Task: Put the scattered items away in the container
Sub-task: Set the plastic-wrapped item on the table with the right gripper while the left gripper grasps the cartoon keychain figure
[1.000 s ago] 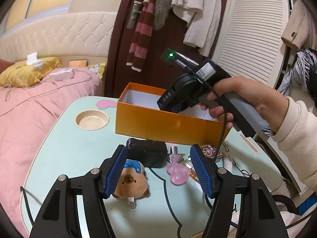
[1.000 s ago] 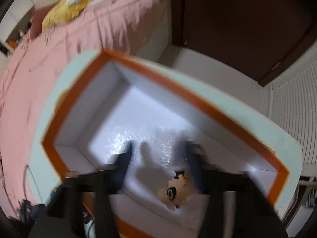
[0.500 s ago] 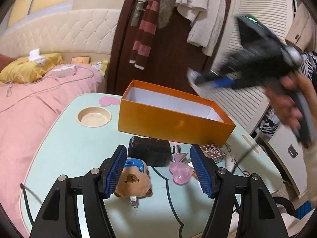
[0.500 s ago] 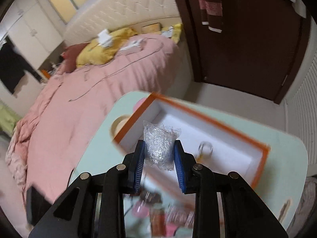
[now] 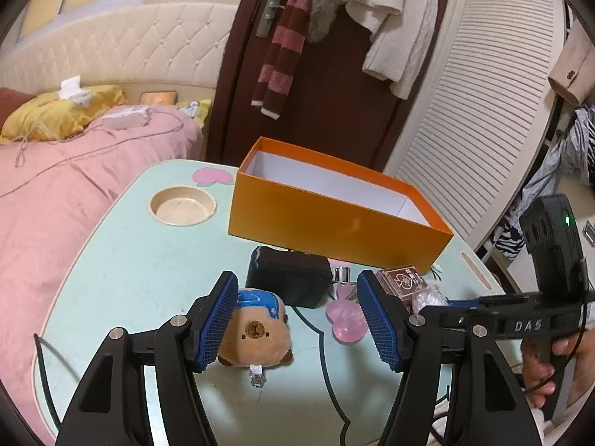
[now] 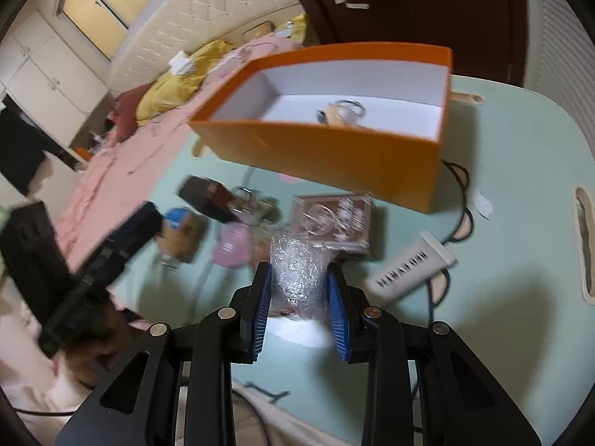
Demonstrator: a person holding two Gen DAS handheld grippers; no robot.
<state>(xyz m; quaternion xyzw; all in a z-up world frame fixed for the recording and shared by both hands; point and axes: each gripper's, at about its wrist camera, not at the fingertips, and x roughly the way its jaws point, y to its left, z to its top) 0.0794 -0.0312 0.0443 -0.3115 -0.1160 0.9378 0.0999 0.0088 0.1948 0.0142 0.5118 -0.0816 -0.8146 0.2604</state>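
On the pale green table [image 5: 122, 260], the orange box [image 5: 327, 223] is sitting open near the far edge, its white inside showing a small keyring-like item [image 6: 342, 113] on the floor of it. Beside the box's near wall, the loose things are lying close together: a black pouch [image 5: 288, 278], a brown capybara plush [image 5: 256, 334] with a blue cap, a pink heart-shaped piece [image 5: 346, 319], a brown patterned box [image 5: 403, 278] and, off to the right, a white tube [image 6: 409, 269]. Low over the plush, the left gripper [image 5: 297, 319] is hovering with its blue-padded jaws spread wide, the left pad just beside the toy and nothing between them. Nearer the person, the right gripper [image 6: 299, 310] is pinching a crinkled clear plastic packet [image 6: 297, 271] between narrowed jaws, above the table and short of the box. A hand [image 5: 550, 368] is gripping that tool's handle.
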